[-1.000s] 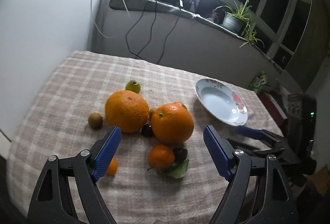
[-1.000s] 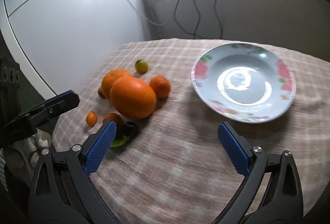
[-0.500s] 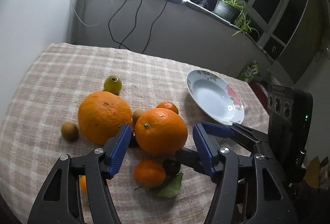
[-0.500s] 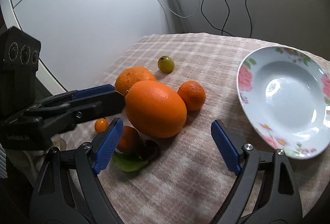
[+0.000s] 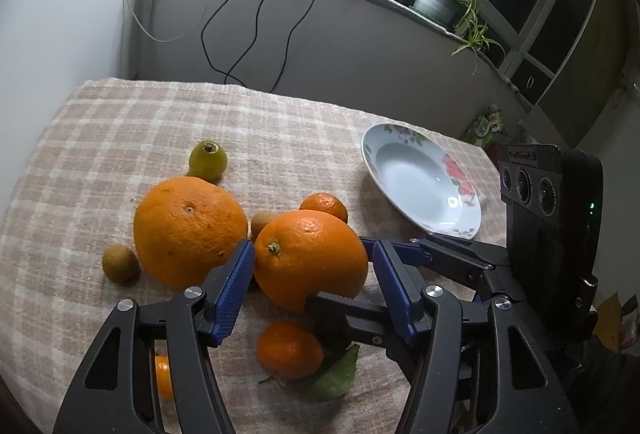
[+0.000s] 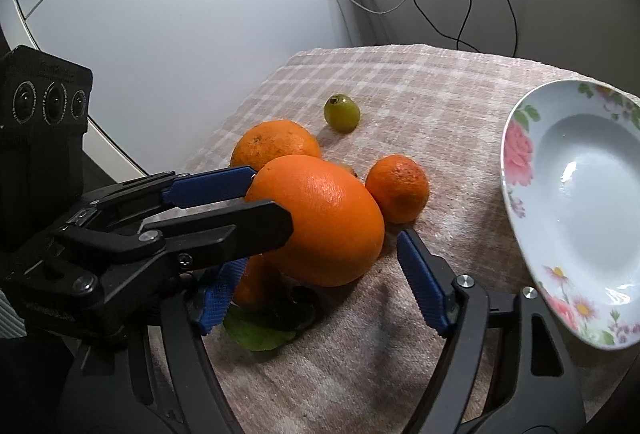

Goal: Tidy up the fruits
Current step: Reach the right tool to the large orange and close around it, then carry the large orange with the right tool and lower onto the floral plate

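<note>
On the checked tablecloth point(image 5: 120, 122) your fruit lies in a loose cluster to the left of the flowered plate point(image 5: 400, 138), which is bare and stands apart from the pile.

Largest in the group is the rounder orange point(image 5: 188, 230) at the left. Touching or nearly touching it is the oval orange point(image 5: 312, 258), and that one is your target: both tools are converging on it. Its long axis runs roughly across the left gripper point(image 5: 312, 274), from the stem end beside the left pad to the blunt end near the right pad. The left tool's jaws are apart and straddle the fruit; the left pad looks to be at the skin, while a gap shows on the other side, so it is not yet clamped.

Your right gripper point(image 6: 320, 282) is also spread wide, coming at the same orange from the plate side, with the fruit just ahead of its pads. Whether it touches, you cannot tell. Judging by the straddle, the left hand is better placed to take it, and the carry would go rightward to the plate.

Smaller pieces crowd the base: a tangerine point(image 5: 324, 204) behind, a tangerine with a leaf point(image 5: 288, 348) in front, a green fruit point(image 5: 208, 160) farther back, a small brown fruit point(image 5: 120, 262) at the far left. Closing carelessly could nudge them.
</note>
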`<state>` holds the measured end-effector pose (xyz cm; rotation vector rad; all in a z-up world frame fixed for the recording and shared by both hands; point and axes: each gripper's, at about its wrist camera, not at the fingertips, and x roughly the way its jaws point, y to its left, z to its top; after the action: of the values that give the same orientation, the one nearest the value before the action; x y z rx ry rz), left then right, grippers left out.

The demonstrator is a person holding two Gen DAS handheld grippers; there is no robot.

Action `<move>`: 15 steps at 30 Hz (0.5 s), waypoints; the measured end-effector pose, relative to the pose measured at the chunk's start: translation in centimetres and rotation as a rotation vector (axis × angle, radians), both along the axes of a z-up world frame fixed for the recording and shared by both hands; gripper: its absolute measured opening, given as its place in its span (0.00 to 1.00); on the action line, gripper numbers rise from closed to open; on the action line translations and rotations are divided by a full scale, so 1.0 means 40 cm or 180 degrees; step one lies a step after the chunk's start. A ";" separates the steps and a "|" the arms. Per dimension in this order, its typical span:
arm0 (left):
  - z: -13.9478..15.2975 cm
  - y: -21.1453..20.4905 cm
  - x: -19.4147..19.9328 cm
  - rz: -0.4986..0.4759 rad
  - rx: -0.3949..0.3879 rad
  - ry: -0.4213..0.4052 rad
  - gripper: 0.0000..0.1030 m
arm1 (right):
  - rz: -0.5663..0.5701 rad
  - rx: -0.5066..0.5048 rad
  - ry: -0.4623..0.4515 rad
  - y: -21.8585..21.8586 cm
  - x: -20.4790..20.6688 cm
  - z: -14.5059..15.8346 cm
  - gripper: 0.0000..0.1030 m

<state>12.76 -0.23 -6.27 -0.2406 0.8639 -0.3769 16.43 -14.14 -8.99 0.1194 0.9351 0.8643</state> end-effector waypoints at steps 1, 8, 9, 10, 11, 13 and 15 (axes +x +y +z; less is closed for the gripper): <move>-0.005 0.002 0.003 -0.0003 -0.0022 0.0027 0.58 | 0.0023 -0.0006 0.0024 0.005 0.004 -0.004 0.76; -0.019 0.016 0.008 0.0002 -0.0102 0.0094 0.57 | 0.0059 -0.0010 0.0001 0.010 0.001 -0.007 0.72; -0.018 0.017 0.008 0.0000 -0.0093 0.0092 0.57 | 0.0056 -0.0010 -0.0004 0.009 -0.001 -0.007 0.71; -0.018 0.017 0.007 -0.0001 -0.0087 0.0091 0.57 | 0.0053 -0.0010 -0.0007 0.010 -0.001 -0.007 0.71; -0.017 0.017 0.006 -0.0006 -0.0084 0.0089 0.57 | 0.0052 -0.0009 -0.0008 0.010 -0.001 -0.007 0.71; -0.014 0.018 0.003 -0.0004 -0.0077 0.0082 0.57 | 0.0056 -0.0007 -0.0017 0.008 -0.005 -0.003 0.71; -0.008 0.017 0.000 0.0001 -0.0074 0.0069 0.57 | 0.0053 0.0001 -0.0032 0.008 -0.006 0.000 0.71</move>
<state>12.77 0.44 -6.61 -0.2668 0.8810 -0.3849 16.18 -13.83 -8.99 0.1077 0.9277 0.8798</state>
